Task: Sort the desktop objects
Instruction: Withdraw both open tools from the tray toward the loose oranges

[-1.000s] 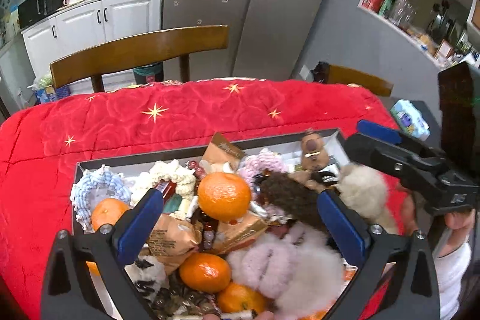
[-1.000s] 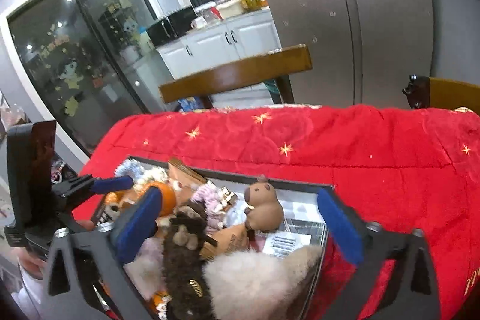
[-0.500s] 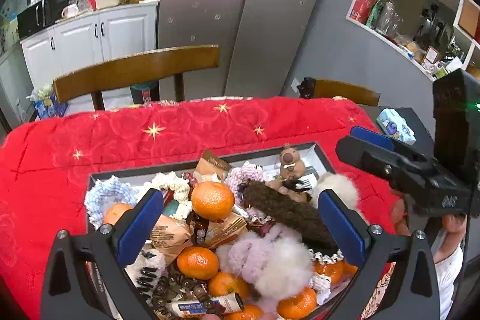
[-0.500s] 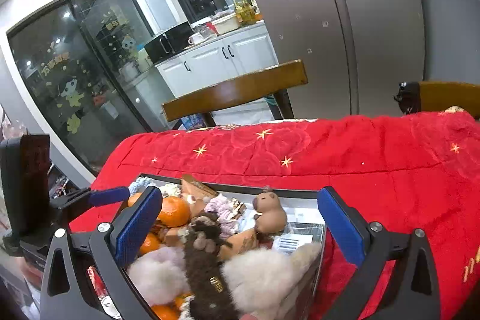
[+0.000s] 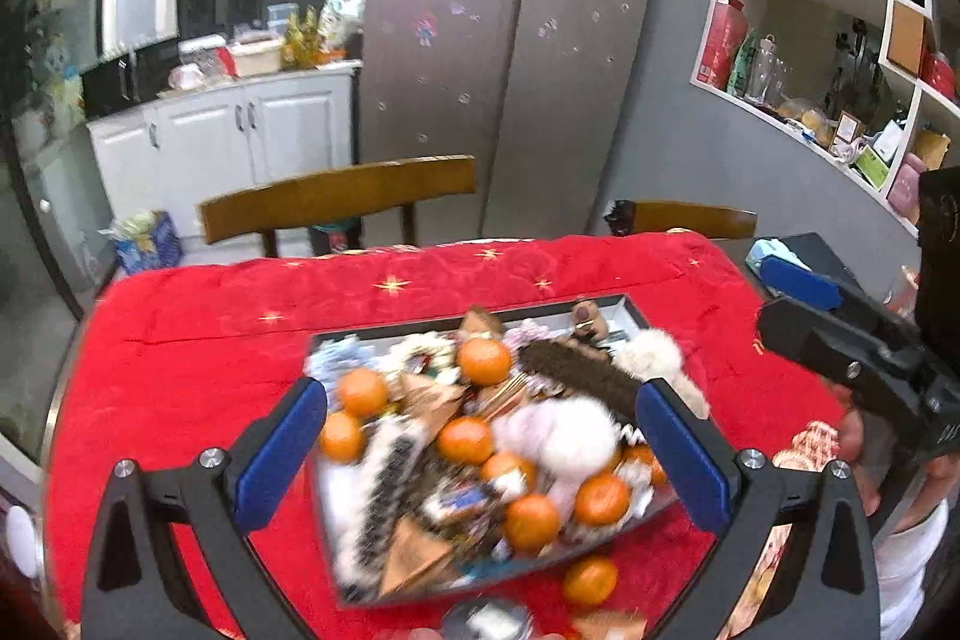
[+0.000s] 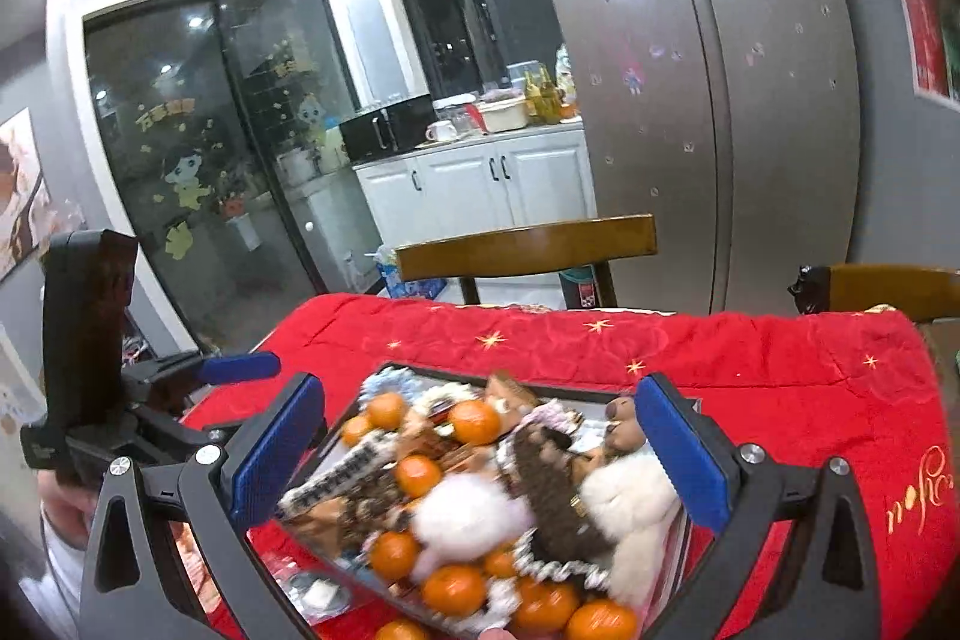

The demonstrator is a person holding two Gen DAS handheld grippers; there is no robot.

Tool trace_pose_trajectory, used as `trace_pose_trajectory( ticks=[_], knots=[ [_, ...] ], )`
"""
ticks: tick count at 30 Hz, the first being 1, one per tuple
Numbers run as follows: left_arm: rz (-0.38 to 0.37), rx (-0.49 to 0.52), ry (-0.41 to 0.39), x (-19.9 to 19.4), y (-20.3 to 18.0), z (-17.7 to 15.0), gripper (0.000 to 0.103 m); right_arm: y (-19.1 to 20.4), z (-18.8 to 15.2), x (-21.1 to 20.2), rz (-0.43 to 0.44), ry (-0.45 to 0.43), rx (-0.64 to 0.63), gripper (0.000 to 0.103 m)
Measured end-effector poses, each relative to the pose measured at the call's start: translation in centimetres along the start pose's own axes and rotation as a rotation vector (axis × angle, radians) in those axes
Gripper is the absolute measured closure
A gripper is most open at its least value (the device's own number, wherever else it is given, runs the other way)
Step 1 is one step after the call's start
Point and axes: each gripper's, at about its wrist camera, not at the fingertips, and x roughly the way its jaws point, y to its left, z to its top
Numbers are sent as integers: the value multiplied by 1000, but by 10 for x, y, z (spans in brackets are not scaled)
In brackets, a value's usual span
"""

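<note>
On the table [image 5: 180,340], covered w/ a red cloth, a dark tray [image 5: 630,307] is seen heaped w/ tangerines [image 5: 483,361], plush toys [image 6: 624,496] & snack packets. One tangerine [image 5: 590,580] is seen outside it, just beside the near rim. Left tool [image 5: 480,454] & right tool [image 6: 480,451] are held above the tray, fingers spread wide, nothing pinched.

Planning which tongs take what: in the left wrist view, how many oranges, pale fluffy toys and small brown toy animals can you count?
Oranges: 9, one on the cloth outside the tray (blurred, approximate)
Pale fluffy toys: 2
Small brown toy animal: 1
Total: 12
</note>
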Motion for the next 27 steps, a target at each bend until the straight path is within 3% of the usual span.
trace_pose_trajectory(
  ticks=[14,18,25,27],
  knots=[
    [3,50,-88,-110,-9,-75,0,71,-45,-73,-49,-21,-26,0],
    [17,69,-57,-103,-12,-99,0,83,-65,-80,-74,-22,-48,0],
    [16,43,30,-56,-9,-131,0,80,-99,-59,-78,33,-36,0],
    [7,27,44,-43,-7,-134,0,76,-107,-43,-89,93,-36,0]
  ],
)
